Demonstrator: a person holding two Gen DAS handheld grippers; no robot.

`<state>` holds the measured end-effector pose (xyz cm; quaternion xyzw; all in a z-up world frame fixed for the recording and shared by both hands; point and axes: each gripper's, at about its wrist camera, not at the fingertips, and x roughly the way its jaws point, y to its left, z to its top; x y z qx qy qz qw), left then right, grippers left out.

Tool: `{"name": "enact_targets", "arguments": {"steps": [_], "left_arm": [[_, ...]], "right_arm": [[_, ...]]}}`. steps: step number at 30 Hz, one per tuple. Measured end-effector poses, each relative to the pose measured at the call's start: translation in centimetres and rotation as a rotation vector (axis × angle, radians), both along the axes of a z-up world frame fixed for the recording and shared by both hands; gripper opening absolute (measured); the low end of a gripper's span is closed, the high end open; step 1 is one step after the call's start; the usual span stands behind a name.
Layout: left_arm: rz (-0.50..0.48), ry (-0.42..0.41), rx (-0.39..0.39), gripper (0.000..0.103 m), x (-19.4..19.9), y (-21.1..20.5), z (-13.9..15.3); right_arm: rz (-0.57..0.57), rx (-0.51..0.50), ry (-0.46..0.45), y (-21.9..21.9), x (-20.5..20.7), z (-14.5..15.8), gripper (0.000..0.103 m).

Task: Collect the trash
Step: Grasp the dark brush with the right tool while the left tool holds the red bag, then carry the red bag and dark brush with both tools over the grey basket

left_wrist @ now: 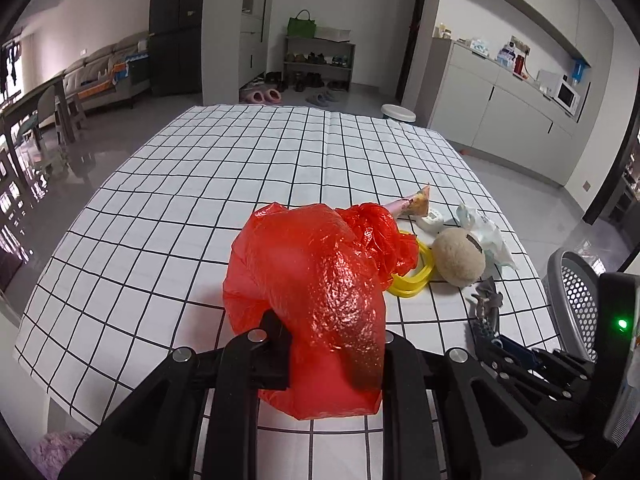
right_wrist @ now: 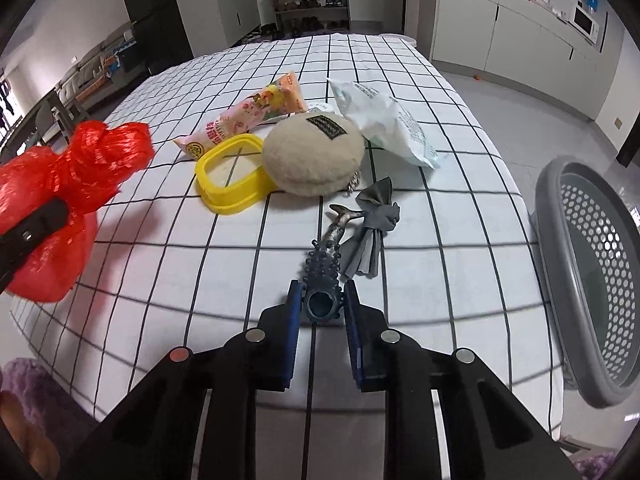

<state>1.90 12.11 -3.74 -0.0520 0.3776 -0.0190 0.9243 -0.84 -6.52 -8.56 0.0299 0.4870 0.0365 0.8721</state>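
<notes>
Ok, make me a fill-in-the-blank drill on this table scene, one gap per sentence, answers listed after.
1. The left claw is shut on a crumpled plastic bag whose colour is ____.
2. The right claw is shut on a dark, knobbly tube that ends in a fish-like ____.
3. The beige plush pouch rests against a frame-shaped piece coloured ____.
4. Off the table's right edge stands a perforated grey ____.

Missing words: red; tail; yellow; basket

Red bag (left_wrist: 312, 280), yellow frame (right_wrist: 232, 176) (beige pouch (right_wrist: 312, 156)), possibly pewter-grey trinket (right_wrist: 326, 268).
</notes>
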Motion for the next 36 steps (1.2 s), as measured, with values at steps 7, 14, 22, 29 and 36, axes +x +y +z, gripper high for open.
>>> {"name": "enact_targets", "arguments": {"steps": [7, 14, 22, 29, 36], "left_arm": [[-0.021, -0.008, 0.02, 0.019, -0.5, -1.1, 0.0], [-0.035, -0.027, 0.036, 0.019, -1.2, -1.9, 0.5], [-0.082, -0.048, 0.055, 0.019, -2.0, -3.4, 1.0], [-0.177, -0.029, 0.027, 0.019, -2.5, -6.7, 1.6], [-0.318, -0.007, 0.018, 0.018, -3.0, -13.3, 2.0]], "right_arm": [[0.036, 0.072, -0.046, -1.0, -3.1, 1.9, 0.02], [0.061, 0.088, -0.107, -1.4, -4.4, 4.0, 0.02], [0.017, 0.099, -0.12, -3.7, -5.5, 4.6, 0.02], [-0.071, 0.112, -0.16, -8.6, -6.8, 6.3, 0.02], [-0.182, 0.107, -0.192, -15.8, -7.9, 7.7, 0.02]]}}
